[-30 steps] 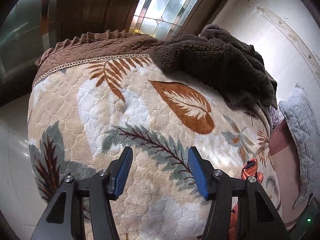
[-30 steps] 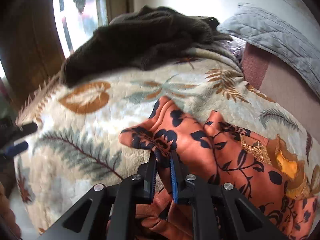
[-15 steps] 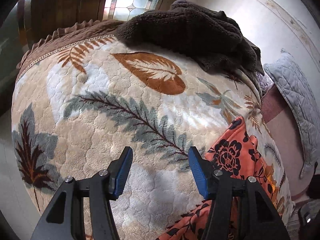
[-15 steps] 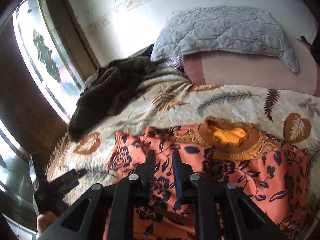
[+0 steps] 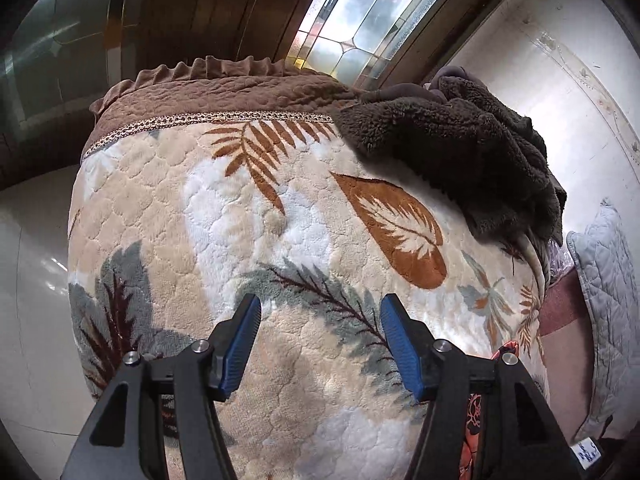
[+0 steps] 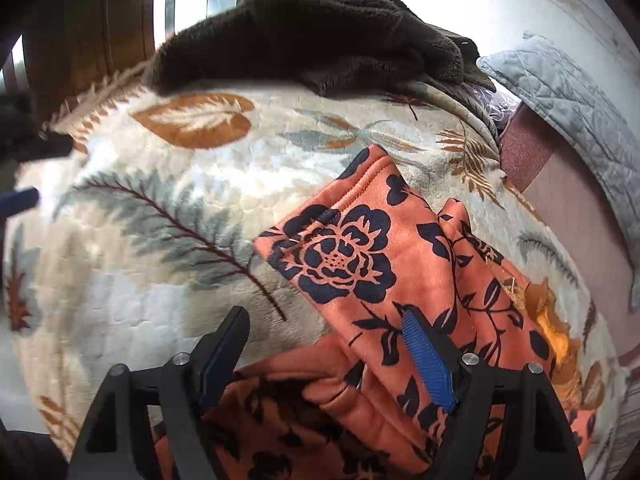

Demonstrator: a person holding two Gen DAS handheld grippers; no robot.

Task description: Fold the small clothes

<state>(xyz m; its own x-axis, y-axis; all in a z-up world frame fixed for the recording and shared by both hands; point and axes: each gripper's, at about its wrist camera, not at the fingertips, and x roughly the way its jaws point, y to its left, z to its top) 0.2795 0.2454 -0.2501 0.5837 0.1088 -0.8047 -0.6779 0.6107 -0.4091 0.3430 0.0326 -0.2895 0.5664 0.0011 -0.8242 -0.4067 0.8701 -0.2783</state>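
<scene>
An orange garment with a dark blue flower print [image 6: 360, 264] lies on the leaf-patterned bed blanket [image 6: 160, 248], one part folded over the rest. My right gripper [image 6: 326, 334] is open and empty, just above the garment's near edge. My left gripper [image 5: 320, 320] is open and empty over bare blanket [image 5: 248, 216]; only a scrap of the orange garment [image 5: 507, 348] shows by its right finger. The tip of the left gripper shows at the far left of the right wrist view [image 6: 18, 202].
A dark brown fleece throw [image 5: 460, 148] [image 6: 304, 36] is heaped at the far side of the bed. A grey quilted pillow [image 6: 576, 92] lies at the right on a mauve sheet. A stained-glass window [image 5: 372, 12] and white wall stand behind. Tiled floor [image 5: 28, 280] lies left of the bed.
My right gripper was shut on the garment, carried it over, and now stands open with the garment lying folded. My left gripper swung right, then back left, staying open.
</scene>
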